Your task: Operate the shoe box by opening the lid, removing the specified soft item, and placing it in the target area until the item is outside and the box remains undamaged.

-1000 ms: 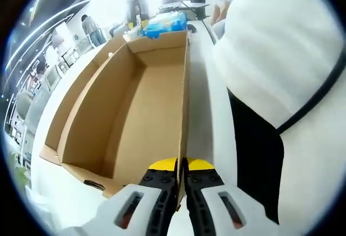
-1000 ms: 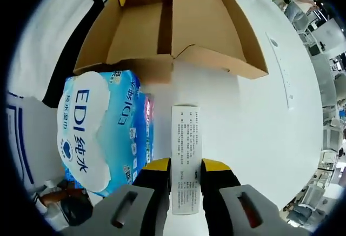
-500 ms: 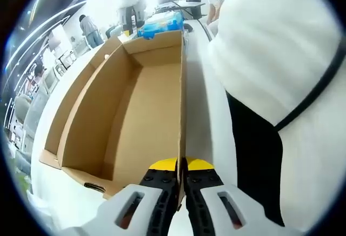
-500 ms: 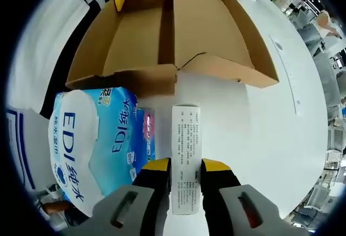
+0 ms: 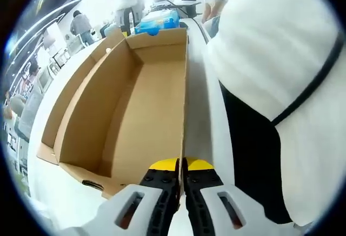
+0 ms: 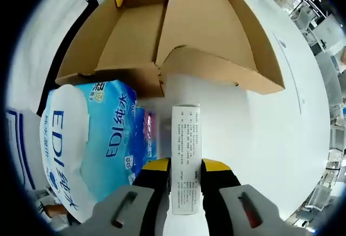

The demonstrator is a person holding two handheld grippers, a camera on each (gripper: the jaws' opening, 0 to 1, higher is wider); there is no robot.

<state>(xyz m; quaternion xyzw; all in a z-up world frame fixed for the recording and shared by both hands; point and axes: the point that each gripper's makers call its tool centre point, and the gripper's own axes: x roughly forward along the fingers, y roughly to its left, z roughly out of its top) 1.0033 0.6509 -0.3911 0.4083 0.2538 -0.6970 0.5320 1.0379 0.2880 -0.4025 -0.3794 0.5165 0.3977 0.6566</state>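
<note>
Left gripper view first: from the left you see the white table (image 5: 54, 198), then the open cardboard shoe box (image 5: 135, 112), brown inside with nothing lying on its floor, its long side walls running away from you toward the blue pack (image 5: 159, 22) that sits just past its far end. Your left gripper (image 5: 181, 166) has its yellow-tipped jaws pressed together on the near end of the thin upright side wall of the box, so the box edge is pinched between them. To the right of that wall runs a strip of bare table, and beyond it your own white top and dark trousers (image 5: 259, 155) take up the right side. People stand in the bright room behind. Right gripper view, again from the left: the blue and white pack (image 6: 92, 139) of soft wipes, printed EDI, lies on the table outside the box, its far end touching the box's near end wall. Just beside it, your right gripper (image 6: 185, 168) holds a narrow white printed slip (image 6: 185, 155) upright between its jaws, which stand a little apart and close against the slip's sides. Farther on, the shoe box (image 6: 178, 31) lies open with its lid folded out to the right, and white table (image 6: 270, 149) spreads to the right of that.
</note>
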